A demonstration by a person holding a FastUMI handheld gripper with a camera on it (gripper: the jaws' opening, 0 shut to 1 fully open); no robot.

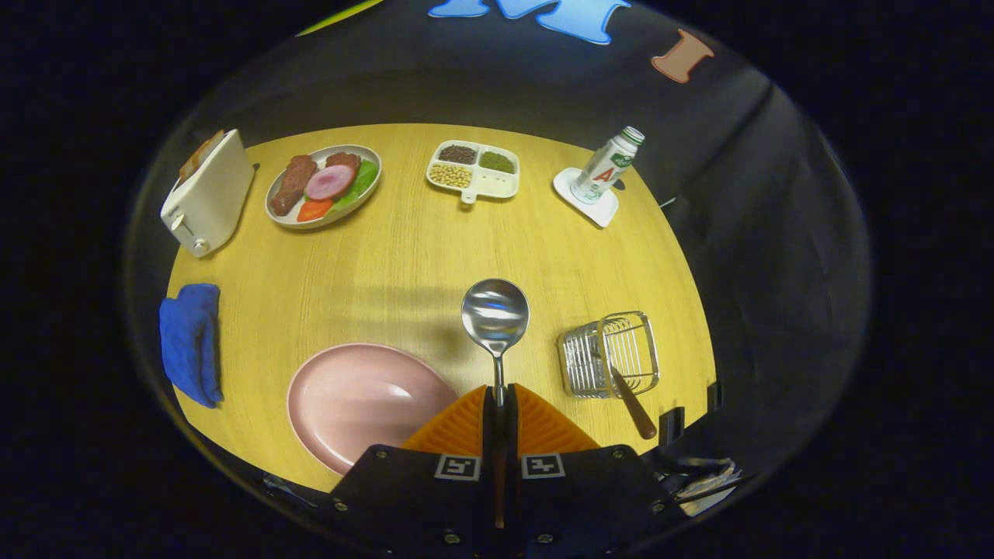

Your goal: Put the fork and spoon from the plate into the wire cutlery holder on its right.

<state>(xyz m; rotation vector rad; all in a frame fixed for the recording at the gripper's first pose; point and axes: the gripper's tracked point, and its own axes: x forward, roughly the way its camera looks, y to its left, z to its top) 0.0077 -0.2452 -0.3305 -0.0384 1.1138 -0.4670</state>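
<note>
STEP: carrying spoon [495, 314] to wire holder [609, 354] | TONGS [498, 400]: pinching spoon handle, bowl ahead at 12 | HOLDER: at 2 o'clock, wooden-handled utensil [630, 404] inside, likely the fork | PLATE [365, 404]: empty, at 10 | ADVICE: swing right, tip vertical, lower, release.

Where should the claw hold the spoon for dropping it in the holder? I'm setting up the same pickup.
On the handle, as here: the claw is shut on the spoon with the bowl sticking out ahead. Come from the handle end, along its length; the slim handle fits between the fingers, the wide bowl would not. The wire cutlery holder stands to the right.
</note>
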